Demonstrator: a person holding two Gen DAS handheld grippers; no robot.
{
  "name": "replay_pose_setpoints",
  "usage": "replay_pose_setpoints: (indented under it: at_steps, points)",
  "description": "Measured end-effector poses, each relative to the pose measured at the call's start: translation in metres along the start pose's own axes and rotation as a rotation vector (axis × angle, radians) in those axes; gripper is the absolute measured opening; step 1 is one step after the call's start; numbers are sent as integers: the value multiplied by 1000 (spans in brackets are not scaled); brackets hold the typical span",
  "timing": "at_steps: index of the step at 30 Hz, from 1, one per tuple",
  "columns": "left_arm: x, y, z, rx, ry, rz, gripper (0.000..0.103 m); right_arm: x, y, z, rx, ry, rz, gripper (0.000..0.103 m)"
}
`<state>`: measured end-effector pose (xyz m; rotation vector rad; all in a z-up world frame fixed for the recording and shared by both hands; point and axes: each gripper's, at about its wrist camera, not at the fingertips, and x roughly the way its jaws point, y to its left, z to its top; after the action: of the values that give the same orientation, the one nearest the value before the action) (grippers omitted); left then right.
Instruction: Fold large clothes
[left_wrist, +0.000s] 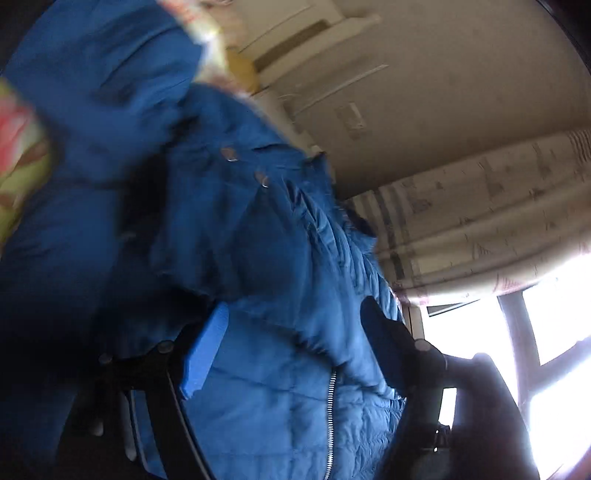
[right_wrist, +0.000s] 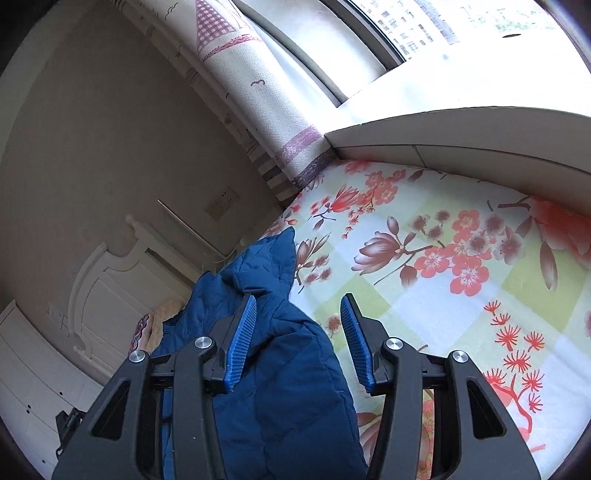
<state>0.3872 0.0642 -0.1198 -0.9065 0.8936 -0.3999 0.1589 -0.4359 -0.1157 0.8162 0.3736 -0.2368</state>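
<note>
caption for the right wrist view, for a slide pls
Right gripper open above a blue quilted jacket lying on a floral bedsheet, with a curtain and window behind.

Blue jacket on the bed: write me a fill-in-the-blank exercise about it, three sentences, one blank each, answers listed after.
1. The quilted jacket lying on the bed is ____ in colour.
2. The bedsheet under it is printed with red and pink ____.
3. In the left wrist view, a metal ____ runs down the jacket's front between the pads of the left gripper.

Missing words: blue; flowers; zipper
</note>
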Motion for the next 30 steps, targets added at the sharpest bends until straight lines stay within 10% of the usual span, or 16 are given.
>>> replay_pose_setpoints:
  at_steps: [7, 9, 11, 17, 22, 27, 30]
  points:
    - [1, 4, 5, -32, -21, 66, 68, 2, 6, -2, -54, 0, -26, 49]
    - [4, -4, 8, -26, -34, 91, 56, 2, 6, -2, -62, 2, -31, 49]
    - [7, -7, 10, 10, -36, 120, 22, 2, 6, -2, -67, 2, -33, 49]
    - [-13, -24, -14, 155, -52, 174, 17, 4, 7, -3, -72, 7, -39, 49]
    - [-20, -28, -35, 251, -28, 316, 47, 6, 7, -4, -81, 11, -44, 49]
    - [-74, -38, -33, 271, -307, 557, 78, 6, 6, -4, -82, 8, -43, 49]
    - [-101, -68, -39, 394, -462, 551, 86, 6, 9, -4, -101, 8, -43, 49]
